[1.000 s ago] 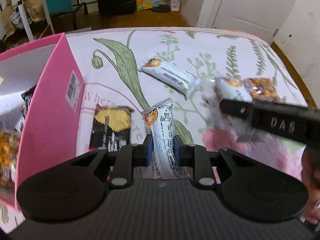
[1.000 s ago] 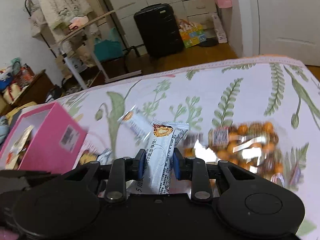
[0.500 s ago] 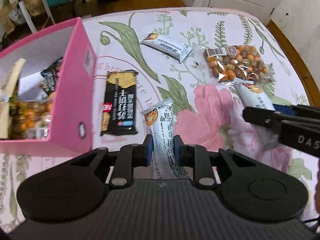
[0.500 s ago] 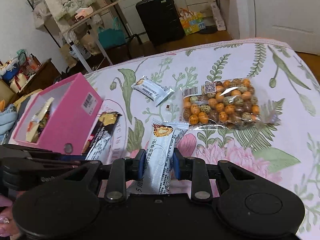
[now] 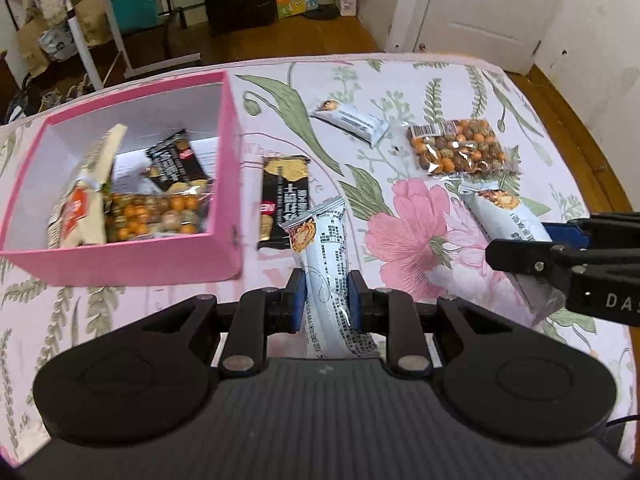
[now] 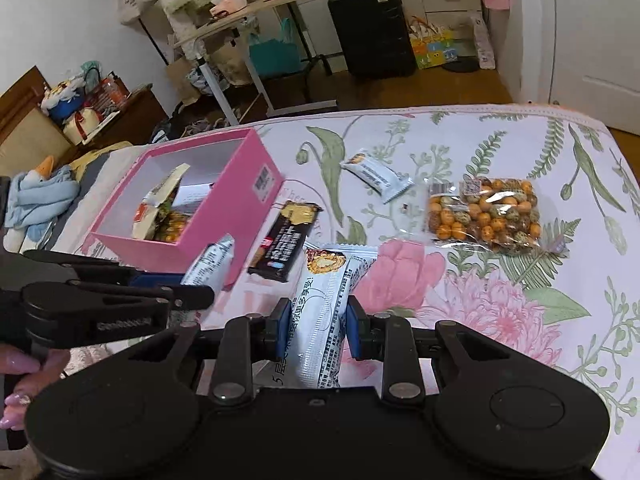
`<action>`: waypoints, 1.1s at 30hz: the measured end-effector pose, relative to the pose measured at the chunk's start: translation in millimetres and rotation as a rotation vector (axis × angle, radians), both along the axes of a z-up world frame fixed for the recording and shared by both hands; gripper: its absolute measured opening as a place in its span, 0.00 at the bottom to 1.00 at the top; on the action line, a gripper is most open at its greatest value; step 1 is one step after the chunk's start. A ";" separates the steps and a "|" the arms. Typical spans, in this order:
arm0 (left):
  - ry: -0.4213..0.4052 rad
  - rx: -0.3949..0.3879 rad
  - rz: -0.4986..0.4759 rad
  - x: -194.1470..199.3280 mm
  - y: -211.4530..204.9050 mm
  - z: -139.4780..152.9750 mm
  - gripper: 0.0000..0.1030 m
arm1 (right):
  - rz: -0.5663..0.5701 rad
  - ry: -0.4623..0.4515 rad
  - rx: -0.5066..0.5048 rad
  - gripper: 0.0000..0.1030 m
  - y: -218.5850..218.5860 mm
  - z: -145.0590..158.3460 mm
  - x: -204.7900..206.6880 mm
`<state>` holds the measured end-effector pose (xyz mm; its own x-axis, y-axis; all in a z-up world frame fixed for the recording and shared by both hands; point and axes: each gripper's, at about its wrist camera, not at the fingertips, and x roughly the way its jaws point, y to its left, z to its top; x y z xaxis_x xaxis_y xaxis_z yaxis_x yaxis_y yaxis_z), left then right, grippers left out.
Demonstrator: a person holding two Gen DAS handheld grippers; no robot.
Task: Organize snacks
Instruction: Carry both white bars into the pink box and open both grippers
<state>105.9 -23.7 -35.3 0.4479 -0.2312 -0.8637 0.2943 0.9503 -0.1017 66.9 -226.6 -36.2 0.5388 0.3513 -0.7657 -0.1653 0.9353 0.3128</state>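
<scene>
1. Slippery foil: the left gripper (image 5: pixel 325 295) pinched one white wafer pack (image 5: pixel 324 264), the right gripper (image 6: pixel 313 326) pinched another (image 6: pixel 326 320); either could slide free.
2. The pink box (image 5: pixel 120 258) lay just ahead-left, crowded; dropped packs might catch its rim.
3. Farther off, a peanut bag (image 5: pixel 458 152) waited on the bed.

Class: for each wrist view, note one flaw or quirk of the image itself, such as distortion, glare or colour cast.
Left wrist view: fisheye bows the pink box; glare flecks the bag of nuts. Right wrist view: dark corners, curved door.

My left hand-held gripper (image 5: pixel 323 297) now raised higher, pink box (image 5: pixel 224 184) interior come into view, right hand-held gripper (image 6: pixel 313 320) drawn back from peanut bag (image 6: pixel 486 214)
</scene>
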 end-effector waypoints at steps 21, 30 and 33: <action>-0.128 0.109 0.103 25.9 102.6 29.7 0.21 | 0.310 -0.088 0.120 0.31 131.9 15.0 59.4; -0.182 -0.011 0.270 77.1 124.8 4.4 0.21 | 0.292 -0.098 0.117 0.31 146.5 -17.2 120.0; -0.179 -0.074 0.347 89.6 134.9 -5.5 0.21 | 0.303 -0.157 0.028 0.31 156.4 -20.3 128.0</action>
<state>195.4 111.2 -40.8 0.6519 -0.0982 -0.7519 -0.0235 0.9885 -0.1495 195.0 -70.2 -56.5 0.5172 0.5331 -0.6695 -0.4825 0.8278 0.2864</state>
